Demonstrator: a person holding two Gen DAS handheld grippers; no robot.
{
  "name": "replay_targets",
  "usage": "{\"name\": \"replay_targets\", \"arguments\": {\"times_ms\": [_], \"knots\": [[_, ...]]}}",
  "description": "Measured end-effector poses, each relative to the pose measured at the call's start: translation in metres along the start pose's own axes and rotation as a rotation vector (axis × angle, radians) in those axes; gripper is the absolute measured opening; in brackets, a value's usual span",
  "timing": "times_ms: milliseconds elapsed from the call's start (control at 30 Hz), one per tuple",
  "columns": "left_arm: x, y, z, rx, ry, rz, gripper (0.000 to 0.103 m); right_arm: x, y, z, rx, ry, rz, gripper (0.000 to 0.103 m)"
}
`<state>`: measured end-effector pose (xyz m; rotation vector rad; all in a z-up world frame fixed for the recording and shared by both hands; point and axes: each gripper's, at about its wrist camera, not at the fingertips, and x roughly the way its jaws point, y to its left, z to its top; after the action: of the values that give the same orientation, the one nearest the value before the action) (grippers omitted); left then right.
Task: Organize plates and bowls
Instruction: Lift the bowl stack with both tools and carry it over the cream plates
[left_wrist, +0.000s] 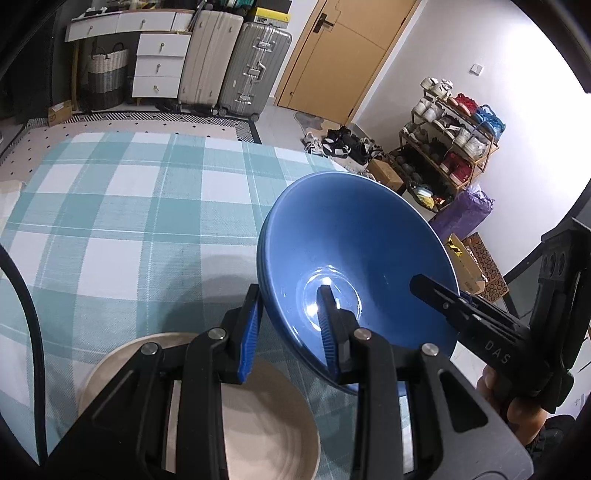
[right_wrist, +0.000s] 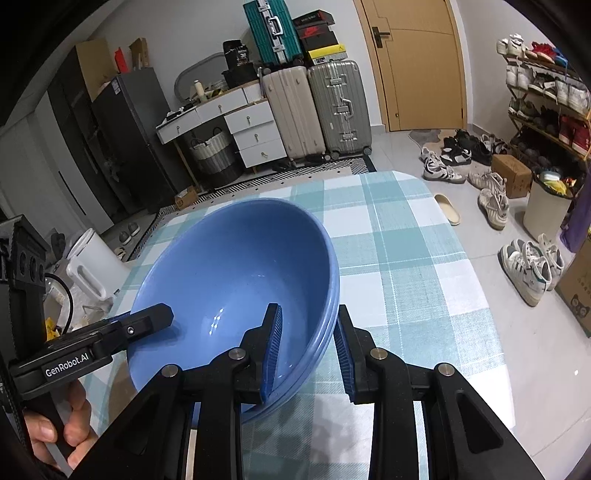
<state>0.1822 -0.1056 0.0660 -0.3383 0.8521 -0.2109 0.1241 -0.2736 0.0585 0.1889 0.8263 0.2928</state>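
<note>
A blue bowl (left_wrist: 354, 240) hangs tilted above the checked tablecloth (left_wrist: 122, 206), held from both sides. Its rim looks doubled, like two stacked bowls. My left gripper (left_wrist: 291, 306) straddles the bowl's left rim, one finger inside, one outside. My right gripper (right_wrist: 308, 325) straddles the opposite rim of the bowl (right_wrist: 236, 266) the same way. The right gripper also shows in the left wrist view (left_wrist: 436, 291), and the left gripper in the right wrist view (right_wrist: 155, 317). A beige plate (left_wrist: 258, 417) lies on the cloth under my left gripper.
The table (right_wrist: 399, 258) ends to the right, over a tiled floor with loose shoes (right_wrist: 443, 170). Suitcases (right_wrist: 317, 110), white drawers (right_wrist: 255, 133) and a door (right_wrist: 417, 62) stand at the back. A shoe rack (left_wrist: 450, 140) lines the right wall.
</note>
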Motion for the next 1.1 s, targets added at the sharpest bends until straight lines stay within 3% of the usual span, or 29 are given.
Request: {"name": "replay_targets", "arguments": {"times_ms": [700,1100], "knots": [[-0.104,0.011,-0.043,-0.021,-0.068,0.043,0.027,-0.046,0.061,-0.025,-0.059,-0.034,0.049,0.029],[-0.143,0.033,-0.075,-0.033,-0.09,0.104,0.027,-0.046,0.096,-0.049,-0.087,-0.033,0.098,0.029]]}}
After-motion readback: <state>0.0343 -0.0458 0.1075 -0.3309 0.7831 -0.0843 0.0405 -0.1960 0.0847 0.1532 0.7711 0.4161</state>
